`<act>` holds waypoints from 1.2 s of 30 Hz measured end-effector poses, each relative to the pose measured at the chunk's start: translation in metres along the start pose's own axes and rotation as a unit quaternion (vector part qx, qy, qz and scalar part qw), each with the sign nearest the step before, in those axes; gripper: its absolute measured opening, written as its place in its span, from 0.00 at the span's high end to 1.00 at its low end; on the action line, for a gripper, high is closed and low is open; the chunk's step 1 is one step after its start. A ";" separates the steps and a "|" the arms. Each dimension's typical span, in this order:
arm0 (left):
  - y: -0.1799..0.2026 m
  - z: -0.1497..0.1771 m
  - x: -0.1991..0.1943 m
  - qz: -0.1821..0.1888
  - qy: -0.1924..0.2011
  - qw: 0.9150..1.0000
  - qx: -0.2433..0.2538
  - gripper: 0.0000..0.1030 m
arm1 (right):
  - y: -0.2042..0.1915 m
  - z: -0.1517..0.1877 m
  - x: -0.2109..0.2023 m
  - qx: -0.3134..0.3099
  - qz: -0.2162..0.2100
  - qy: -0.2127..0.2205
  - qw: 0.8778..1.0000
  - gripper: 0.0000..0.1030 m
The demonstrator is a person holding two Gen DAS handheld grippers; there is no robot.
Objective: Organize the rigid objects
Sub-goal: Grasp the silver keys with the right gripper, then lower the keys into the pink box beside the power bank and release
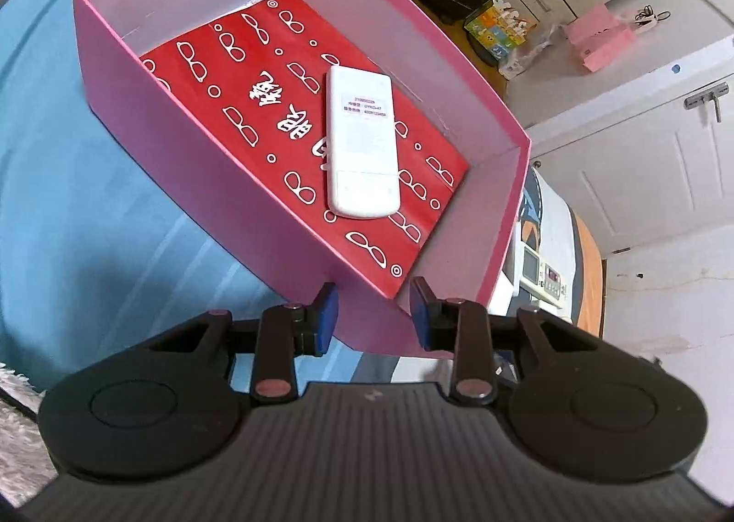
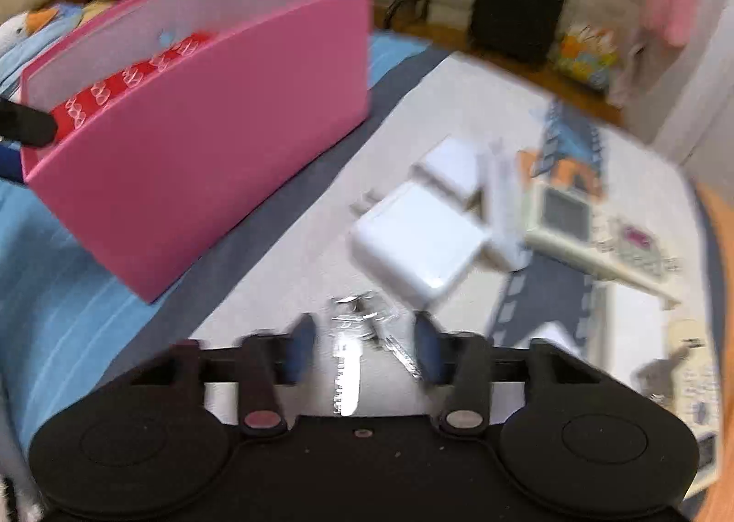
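So my left gripper [image 1: 374, 315] is clamped on the near wall of the pink box [image 1: 137, 109], tipping it, with the white remote [image 1: 360, 141] already inside on the red glasses-print card [image 1: 257, 109]. My right gripper [image 2: 364, 350] straddles the bunch of keys [image 2: 362, 329] on the mat, pads not visibly pressing. I'd centre over the bunch before squeezing. Only the right view shows the keys and white charger [image 2: 417, 242], and it's blurry

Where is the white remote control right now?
In the left wrist view the white remote control lies back-side up inside the pink box, on top of the red glasses-patterned item at the box's bottom.
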State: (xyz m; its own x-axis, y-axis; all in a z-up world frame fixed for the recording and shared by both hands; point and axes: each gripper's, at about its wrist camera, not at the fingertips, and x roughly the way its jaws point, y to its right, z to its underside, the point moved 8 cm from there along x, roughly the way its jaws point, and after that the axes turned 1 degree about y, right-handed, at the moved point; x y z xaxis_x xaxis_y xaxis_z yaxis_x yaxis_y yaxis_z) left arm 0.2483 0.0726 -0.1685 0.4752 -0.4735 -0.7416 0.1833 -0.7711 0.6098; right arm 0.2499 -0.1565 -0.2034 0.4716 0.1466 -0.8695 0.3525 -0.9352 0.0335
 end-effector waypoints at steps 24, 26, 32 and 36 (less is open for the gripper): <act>-0.021 -0.022 -0.023 -0.062 0.016 0.993 0.096 0.60 | -0.049 -0.013 -0.063 0.129 -0.086 0.080 0.985 0.76; -0.021 -0.022 -0.023 -0.059 0.014 0.994 0.093 0.61 | -0.053 -0.017 -0.074 0.127 -0.089 0.092 0.984 0.76; -0.022 -0.020 -0.023 -0.052 0.011 0.995 0.089 0.63 | -0.059 -0.041 -0.116 0.115 -0.095 0.131 0.980 0.76; -0.022 -0.020 -0.023 -0.047 0.009 0.995 0.086 0.63 | -0.055 -0.054 -0.128 0.134 -0.111 0.144 0.974 0.76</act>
State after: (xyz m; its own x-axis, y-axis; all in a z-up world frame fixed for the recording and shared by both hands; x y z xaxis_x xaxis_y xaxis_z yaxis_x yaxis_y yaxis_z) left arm 0.2510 0.1092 -0.1597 0.4793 -0.3886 -0.7869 0.0782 -0.8741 0.4793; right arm 0.2137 -0.1065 -0.0675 0.6287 0.4038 -0.6646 0.2670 -0.9148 -0.3032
